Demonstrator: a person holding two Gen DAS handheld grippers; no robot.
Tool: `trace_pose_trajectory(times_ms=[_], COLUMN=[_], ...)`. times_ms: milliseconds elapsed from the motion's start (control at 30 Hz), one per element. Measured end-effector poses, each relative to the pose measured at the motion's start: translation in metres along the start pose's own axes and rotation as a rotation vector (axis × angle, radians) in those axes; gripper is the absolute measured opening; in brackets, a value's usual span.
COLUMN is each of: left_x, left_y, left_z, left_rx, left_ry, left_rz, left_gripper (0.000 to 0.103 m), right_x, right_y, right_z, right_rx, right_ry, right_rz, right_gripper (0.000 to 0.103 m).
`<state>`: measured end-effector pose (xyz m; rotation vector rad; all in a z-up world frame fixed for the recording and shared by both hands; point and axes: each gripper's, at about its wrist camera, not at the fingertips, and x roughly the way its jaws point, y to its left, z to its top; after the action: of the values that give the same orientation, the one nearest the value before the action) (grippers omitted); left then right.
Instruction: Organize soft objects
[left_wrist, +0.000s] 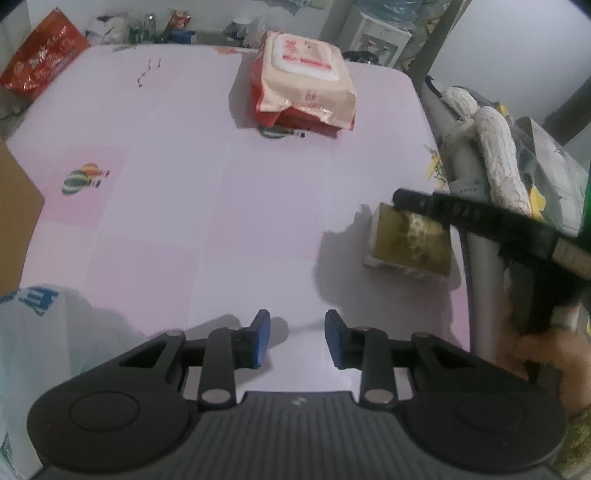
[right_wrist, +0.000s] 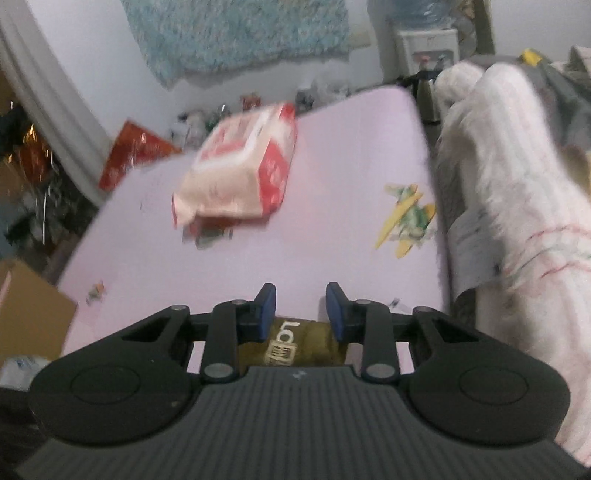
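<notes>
table: my pink table (left_wrist: 229, 206), mostly bare
wipes: pack of wipes (left_wrist: 303, 81) sits at the far end
packet: olive packet (left_wrist: 410, 242) near the right edge
right tongs: right gripper (right_wrist: 300, 308) straddling the packet, pads narrow but not pinching
left tongs: left gripper (left_wrist: 297, 338) narrow gap, nothing in it

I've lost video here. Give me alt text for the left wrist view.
The left gripper hangs over a bare patch of the pink table, jaws apart with nothing between them. At right, the right gripper reaches over an olive pack by the table edge. A wipes pack lies at the far side.
</notes>
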<state>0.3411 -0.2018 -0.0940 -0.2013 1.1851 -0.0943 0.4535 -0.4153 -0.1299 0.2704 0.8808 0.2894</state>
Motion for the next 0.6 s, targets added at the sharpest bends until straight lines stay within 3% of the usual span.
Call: trace_pose_trajectory(times_ms=[133, 333, 600], left_x=[-0.012, -0.056, -0.118], left_y=[0.006, 0.006, 0.023], left_z=[-0.007, -0.027, -0.07], left_rx=[-0.035, -0.032, -0.022], left_ry=[-0.005, -0.081, -0.177], left_rz=[-0.03, -0.069, -0.142], left_gripper=[0.033, 0.036, 0.039], right_x=[-0.009, -0.036, -0.087], right_y=[0.012, 0.032, 0.044], right_z=[-0.023, -0.061, -0.125], right_rx=[-0.026, -0.06, 0.071], right_ry=[0.033, 0.063, 0.096], right_rz=[0.02, -0.006, -0.03], right_gripper=[0.029, 0.029, 0.029])
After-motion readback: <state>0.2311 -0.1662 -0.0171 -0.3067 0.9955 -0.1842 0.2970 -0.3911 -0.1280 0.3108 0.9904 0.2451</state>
